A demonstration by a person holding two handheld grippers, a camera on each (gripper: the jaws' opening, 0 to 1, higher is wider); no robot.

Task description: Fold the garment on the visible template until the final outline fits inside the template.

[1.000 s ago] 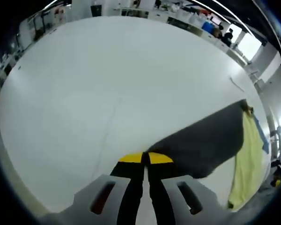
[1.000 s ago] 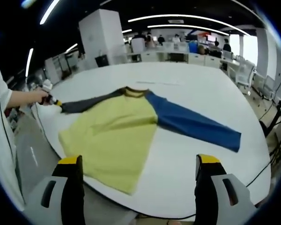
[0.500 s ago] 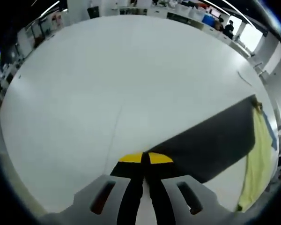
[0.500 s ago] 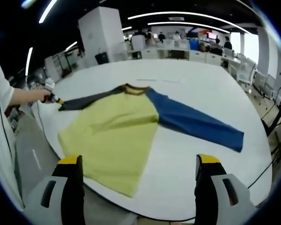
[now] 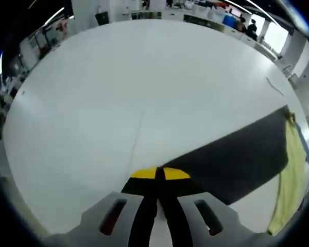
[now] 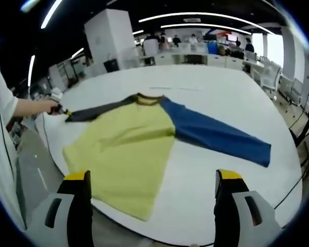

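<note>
Where desks stand, white table (image 6: 211, 92).

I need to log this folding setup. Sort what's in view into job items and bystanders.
Job:
- yellow long-sleeved shirt with one grey and one blue sleeve
- left tool, shut on the grey sleeve
- right tool, open
- white round table

Bystanders:
- office desks
- white pillar

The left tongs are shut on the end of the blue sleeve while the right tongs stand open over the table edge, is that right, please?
Not quite: the left tongs are shut on the dark grey sleeve, as the left gripper view shows. The blue sleeve lies free on the table. The right tongs do stand open.
</note>
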